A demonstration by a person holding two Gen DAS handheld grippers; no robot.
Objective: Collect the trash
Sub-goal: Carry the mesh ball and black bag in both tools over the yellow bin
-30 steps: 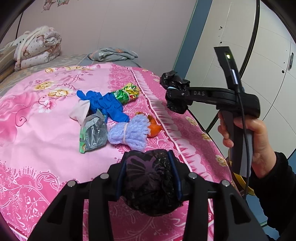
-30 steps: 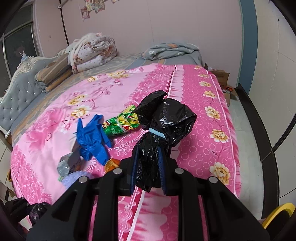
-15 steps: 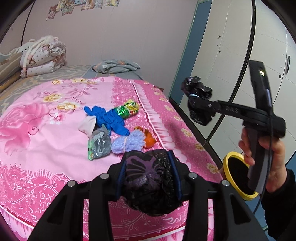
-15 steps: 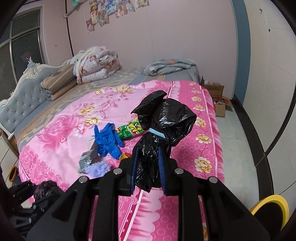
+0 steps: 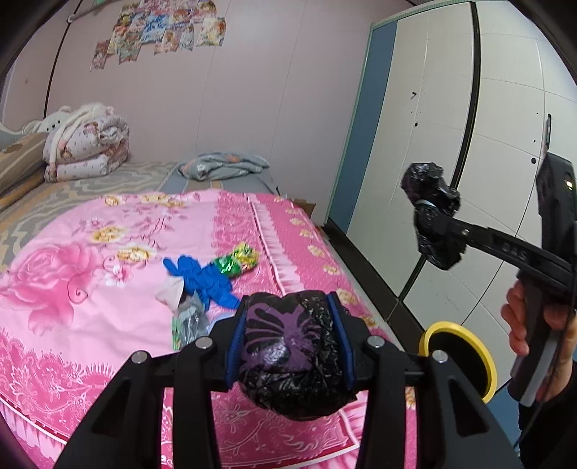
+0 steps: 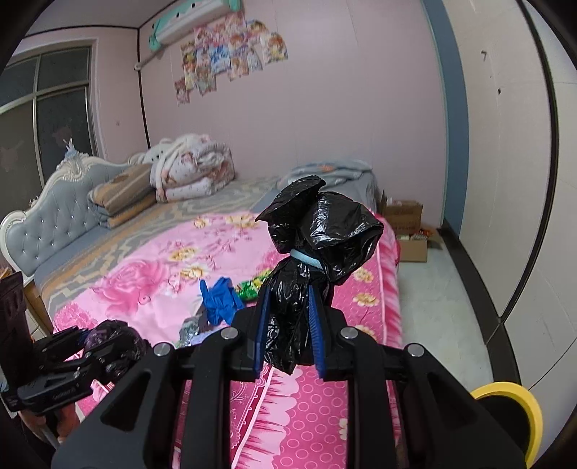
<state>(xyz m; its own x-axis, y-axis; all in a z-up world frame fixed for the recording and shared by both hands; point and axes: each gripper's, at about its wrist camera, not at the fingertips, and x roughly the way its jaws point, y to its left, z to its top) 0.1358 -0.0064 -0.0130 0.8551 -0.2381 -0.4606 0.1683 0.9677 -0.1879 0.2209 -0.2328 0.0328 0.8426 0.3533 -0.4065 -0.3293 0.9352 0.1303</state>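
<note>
my left claw (image 5: pixel 288 346) grips a purple-and-black bag bundle (image 5: pixel 292 357); my right claw (image 6: pixel 288 324) pinches a tied black bag (image 6: pixel 317 238). both hang off the bed's (image 5: pixel 108 252) edge. i'd carry them level over the yellow-rimmed bin (image 5: pixel 458 357) before letting go.

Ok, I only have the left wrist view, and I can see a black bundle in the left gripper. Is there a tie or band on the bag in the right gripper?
Observer: Yes. The right gripper is shut on a black bag with a light blue band cinching its neck.
Operator: Anything on the floor past the far end of the bed?
Observer: An open cardboard box sits against the far wall.
Operator: What's at the head of the bed?
Observer: A tufted grey-blue headboard with a white frame.
Operator: And above the posters?
Observer: A wall-mounted air conditioner.
</note>
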